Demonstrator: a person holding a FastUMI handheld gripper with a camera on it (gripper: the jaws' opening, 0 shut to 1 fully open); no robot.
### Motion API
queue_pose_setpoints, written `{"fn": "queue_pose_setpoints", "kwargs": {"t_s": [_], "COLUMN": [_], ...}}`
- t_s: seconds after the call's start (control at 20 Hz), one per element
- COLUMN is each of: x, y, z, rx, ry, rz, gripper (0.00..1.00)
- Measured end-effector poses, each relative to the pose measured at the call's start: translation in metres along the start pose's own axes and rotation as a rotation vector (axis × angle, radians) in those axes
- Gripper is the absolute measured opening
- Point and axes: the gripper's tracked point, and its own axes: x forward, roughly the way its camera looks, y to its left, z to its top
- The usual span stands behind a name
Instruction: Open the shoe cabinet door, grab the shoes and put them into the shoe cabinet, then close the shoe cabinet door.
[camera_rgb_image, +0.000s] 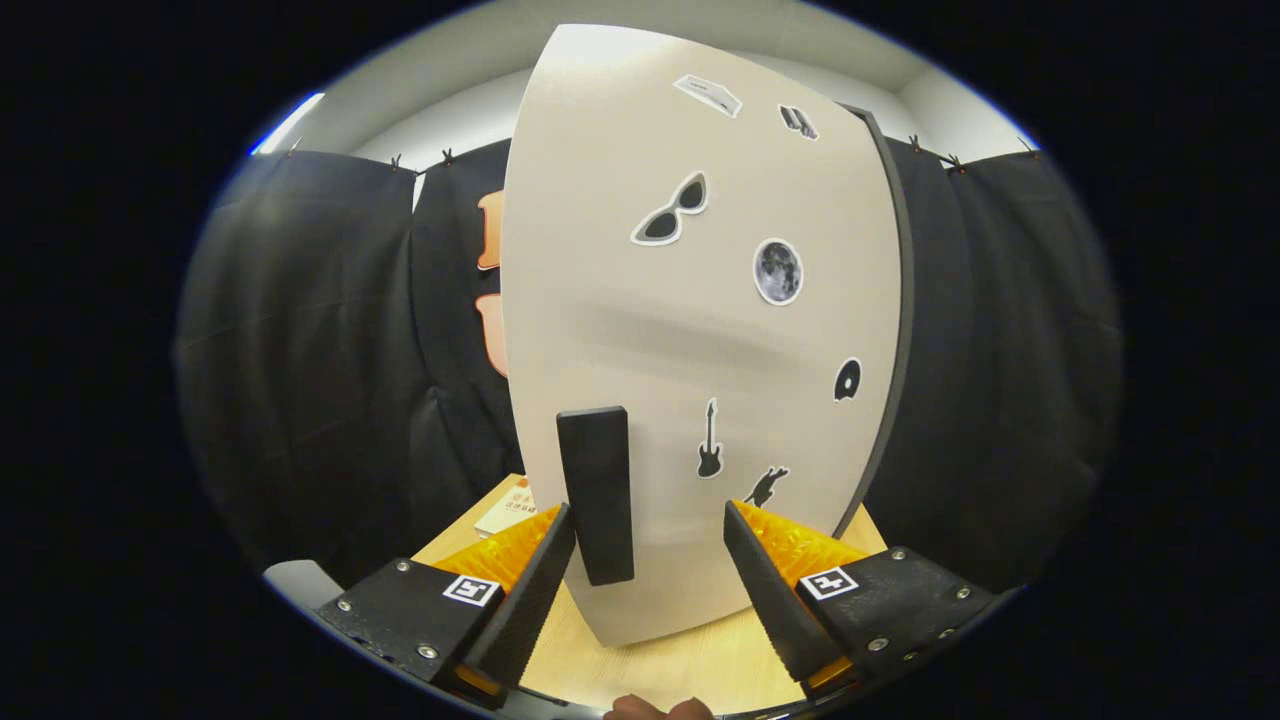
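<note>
Your gripper (648, 540) is released, fingers spread around the door's handle (596, 495). That placement suits pulling the cabinet door (700, 330).

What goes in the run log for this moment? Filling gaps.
phase: at door | gripper: open, straddling handle | cabinet door: shut
</note>
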Motion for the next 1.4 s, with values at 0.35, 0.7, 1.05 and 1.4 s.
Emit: {"fn": "queue_pose_setpoints", "kwargs": {"t_s": [0.35,0.7,1.05,1.4], "x": [0.047,0.080,0.088,0.090], "y": [0.011,0.021,0.019,0.018], "z": [0.012,0.020,0.024,0.023], "rx": [0.011,-0.035,-0.058,-0.057], "ry": [-0.030,-0.046,-0.058,-0.062], "rz": [0.040,0.044,0.016,0.001], "gripper": [0.93,0.95,0.98,0.98]}}
